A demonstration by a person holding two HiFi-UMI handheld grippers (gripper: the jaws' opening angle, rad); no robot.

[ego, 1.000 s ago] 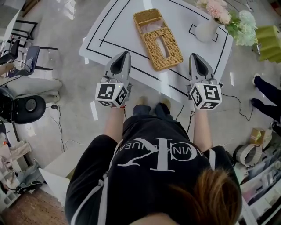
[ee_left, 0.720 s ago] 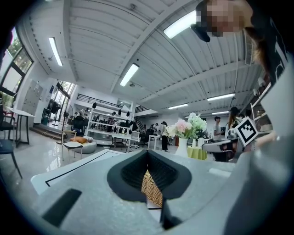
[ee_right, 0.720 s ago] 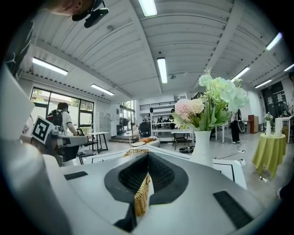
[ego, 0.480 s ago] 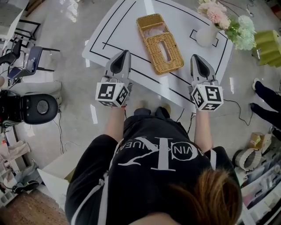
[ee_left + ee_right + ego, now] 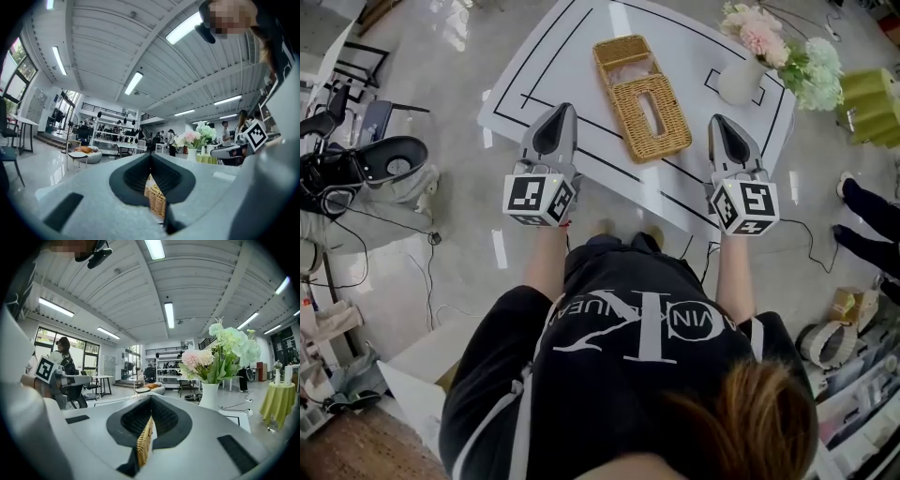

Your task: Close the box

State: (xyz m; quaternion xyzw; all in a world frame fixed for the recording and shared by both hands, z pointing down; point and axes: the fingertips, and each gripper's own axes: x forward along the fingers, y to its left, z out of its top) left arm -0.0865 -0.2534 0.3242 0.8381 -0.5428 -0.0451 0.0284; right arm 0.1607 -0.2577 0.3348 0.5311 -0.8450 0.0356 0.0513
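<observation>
A wicker box (image 5: 642,92) lies on the white table (image 5: 539,56), its slotted lid folded flat toward me and the tray behind it uncovered. My left gripper (image 5: 565,109) hovers over the table's near edge, left of the box, jaws together with nothing held. My right gripper (image 5: 713,121) hangs at the same height to the box's right, also shut and empty. Neither touches the box. In the left gripper view my left gripper (image 5: 150,155) frames wicker (image 5: 157,200) beyond it; in the right gripper view my right gripper (image 5: 151,397) frames a strip of wicker (image 5: 142,447).
A white vase (image 5: 739,67) of pink and green flowers (image 5: 787,42) stands at the table's far right corner, also in the right gripper view (image 5: 209,397). Black tape lines mark the tabletop. A black chair (image 5: 389,161) is on the floor at left, a green-draped table (image 5: 874,89) at right.
Both grippers have risen a little and stayed shut. The black chair on the floor at left has shifted up and right in the head view.
</observation>
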